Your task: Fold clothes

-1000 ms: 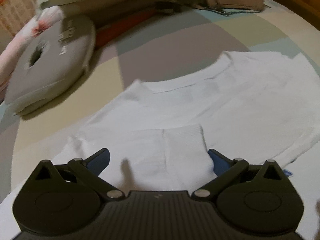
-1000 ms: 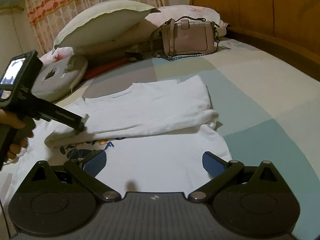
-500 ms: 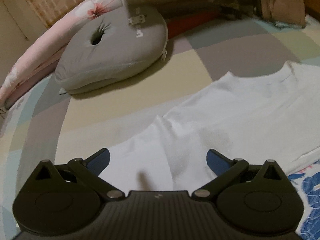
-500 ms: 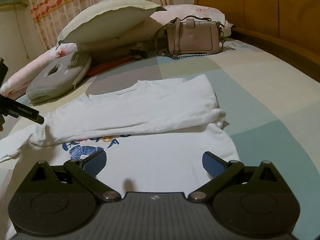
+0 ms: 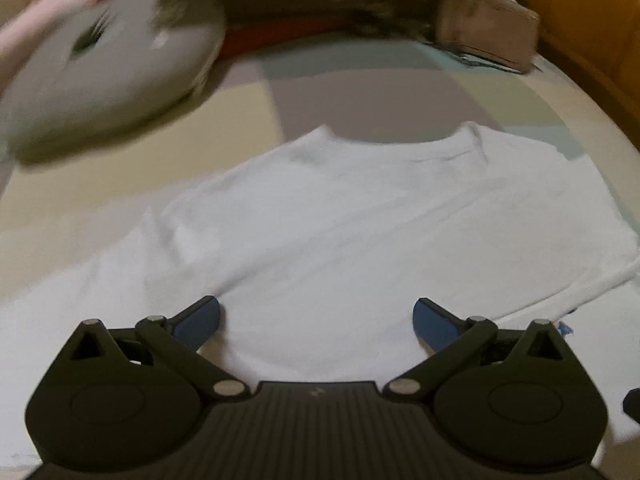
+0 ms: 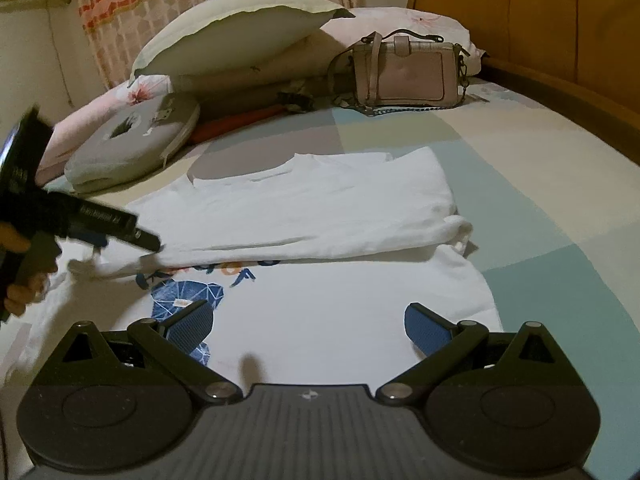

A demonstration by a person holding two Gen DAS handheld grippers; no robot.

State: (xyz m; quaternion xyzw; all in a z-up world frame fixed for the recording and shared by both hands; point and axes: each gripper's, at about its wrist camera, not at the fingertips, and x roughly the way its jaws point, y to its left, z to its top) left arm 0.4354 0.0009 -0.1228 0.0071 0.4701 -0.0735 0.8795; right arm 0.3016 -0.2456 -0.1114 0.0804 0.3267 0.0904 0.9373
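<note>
Just ahead of the right tongs (image 6: 308,326), which hung spread and empty, the white T-shirt (image 6: 320,320) lay flat on the bed (image 6: 540,208), its blue print (image 6: 184,296) facing up. Its long axis ran crosswise, and the upper half was already doubled over into a soft band (image 6: 312,216). The left tongs (image 5: 316,316) were also spread and gripped nothing, poised over the loose left end of that fold, nearer to it than the right pair. The cloth looked thin, limp cotton with shallow creases. Farther off sat a grey ring-shaped cushion (image 6: 132,148), a puffy pillow (image 6: 240,36) and a stiff pink handbag (image 6: 408,72) against the wooden headboard (image 6: 540,12).
</note>
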